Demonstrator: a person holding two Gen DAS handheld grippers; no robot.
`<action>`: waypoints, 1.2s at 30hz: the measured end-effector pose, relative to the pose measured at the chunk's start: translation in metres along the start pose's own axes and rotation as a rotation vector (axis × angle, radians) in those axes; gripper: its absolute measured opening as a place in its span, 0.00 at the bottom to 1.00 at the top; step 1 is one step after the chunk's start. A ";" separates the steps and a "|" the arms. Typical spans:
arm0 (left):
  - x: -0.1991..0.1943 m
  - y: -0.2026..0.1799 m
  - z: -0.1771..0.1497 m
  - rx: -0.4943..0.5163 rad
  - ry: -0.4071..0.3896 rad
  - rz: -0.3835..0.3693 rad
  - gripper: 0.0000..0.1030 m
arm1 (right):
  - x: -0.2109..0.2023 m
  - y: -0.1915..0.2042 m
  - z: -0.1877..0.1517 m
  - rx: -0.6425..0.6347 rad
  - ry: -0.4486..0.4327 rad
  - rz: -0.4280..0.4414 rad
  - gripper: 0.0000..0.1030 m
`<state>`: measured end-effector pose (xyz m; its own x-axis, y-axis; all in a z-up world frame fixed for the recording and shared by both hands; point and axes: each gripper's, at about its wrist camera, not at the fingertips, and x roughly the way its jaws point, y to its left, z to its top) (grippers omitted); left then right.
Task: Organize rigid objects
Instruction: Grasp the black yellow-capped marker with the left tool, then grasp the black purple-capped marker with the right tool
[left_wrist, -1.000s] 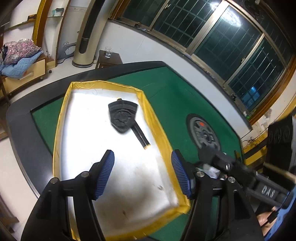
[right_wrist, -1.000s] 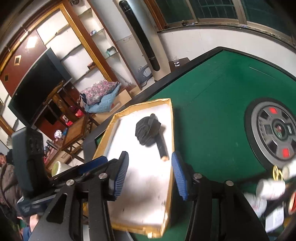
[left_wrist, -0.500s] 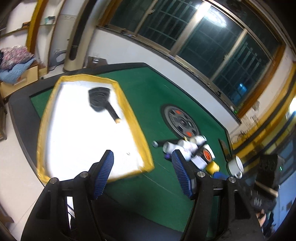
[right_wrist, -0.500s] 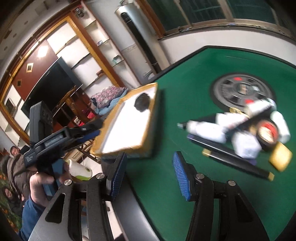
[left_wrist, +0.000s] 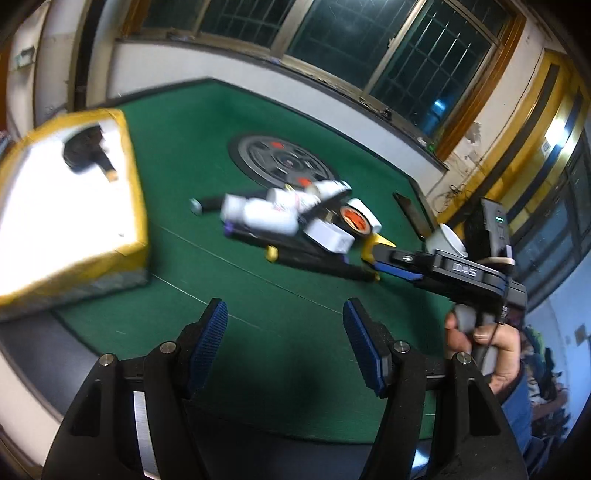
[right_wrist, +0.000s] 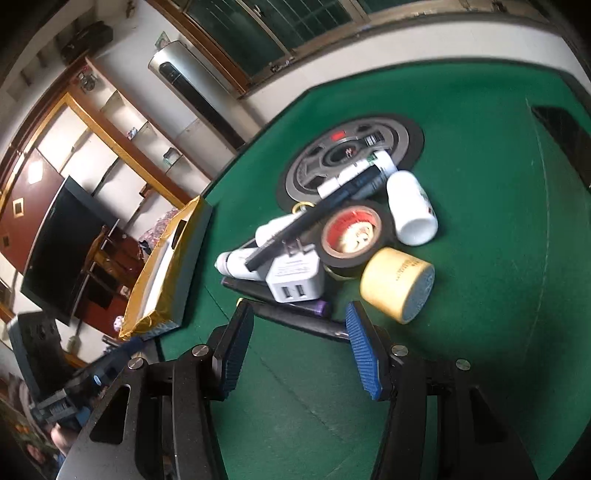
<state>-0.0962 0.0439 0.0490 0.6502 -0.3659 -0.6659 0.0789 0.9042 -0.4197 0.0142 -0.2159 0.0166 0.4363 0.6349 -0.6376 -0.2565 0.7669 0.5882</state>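
Green felt covers the table (right_wrist: 480, 147), and the pile of rigid objects (right_wrist: 332, 240) sits near its round centre plate, well apart from the yellow-edged tray (left_wrist: 136, 206), which holds one dark item, apparently a brush. Nearest the right gripper (right_wrist: 299, 347) lie a white charger (right_wrist: 295, 277) and dark pens (right_wrist: 295, 317); its fingers are released and empty. The left gripper (left_wrist: 284, 339) hangs likewise spread over bare felt. Because the objects overlap, lifting one could roll the yellow jar (right_wrist: 395, 288) or white bottle (right_wrist: 410, 206) away.
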 end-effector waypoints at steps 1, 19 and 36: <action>0.005 -0.002 -0.002 0.000 0.014 -0.016 0.63 | 0.005 -0.002 0.001 0.004 0.016 0.008 0.46; 0.037 -0.002 -0.013 -0.029 0.134 0.057 0.65 | 0.006 0.027 -0.019 -0.026 0.054 0.122 0.42; 0.022 0.024 -0.018 0.067 0.119 0.265 0.21 | 0.011 0.073 -0.027 -0.262 0.066 0.059 0.42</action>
<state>-0.0941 0.0540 0.0132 0.5619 -0.1344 -0.8162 -0.0297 0.9828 -0.1823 -0.0234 -0.1502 0.0389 0.3594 0.6770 -0.6422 -0.4981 0.7211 0.4815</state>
